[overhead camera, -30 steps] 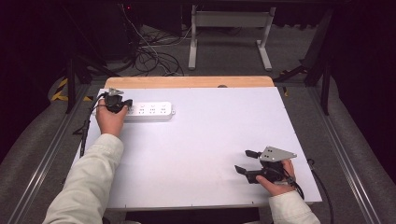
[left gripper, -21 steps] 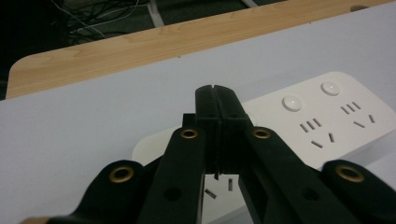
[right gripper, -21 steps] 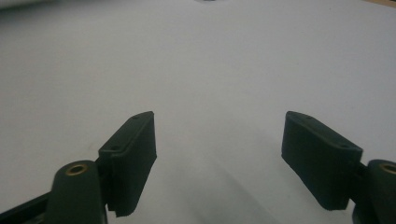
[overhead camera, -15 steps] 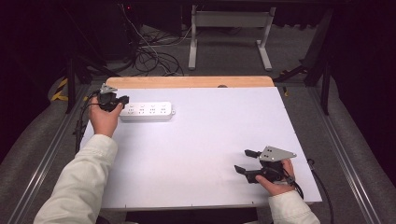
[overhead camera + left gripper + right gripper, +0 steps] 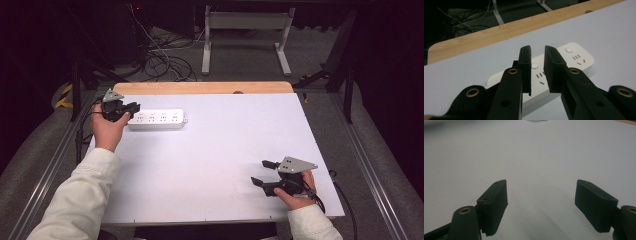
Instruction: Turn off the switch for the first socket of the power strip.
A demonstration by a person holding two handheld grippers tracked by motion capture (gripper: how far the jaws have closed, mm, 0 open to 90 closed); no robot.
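A white power strip (image 5: 157, 120) lies flat at the table's far left, its sockets and round buttons facing up (image 5: 574, 56). My left gripper (image 5: 131, 107) hovers at the strip's left end, pointing right along it. In the left gripper view its jaws (image 5: 537, 50) stand a narrow gap apart with nothing between them, and the strip lies just beyond and below. My right gripper (image 5: 259, 172) rests near the front right of the table, wide open and holding nothing (image 5: 541, 186), pointing left over the bare white surface.
The white table top (image 5: 225, 145) has a wooden strip along its far edge (image 5: 200, 88). Cables (image 5: 160, 62) and a metal stand (image 5: 245, 37) sit on the floor beyond. A rail runs along each side of the table.
The left hand and gripper have drawn slightly left and back, from over the strip's left end to just beside it. The right gripper has stayed put.
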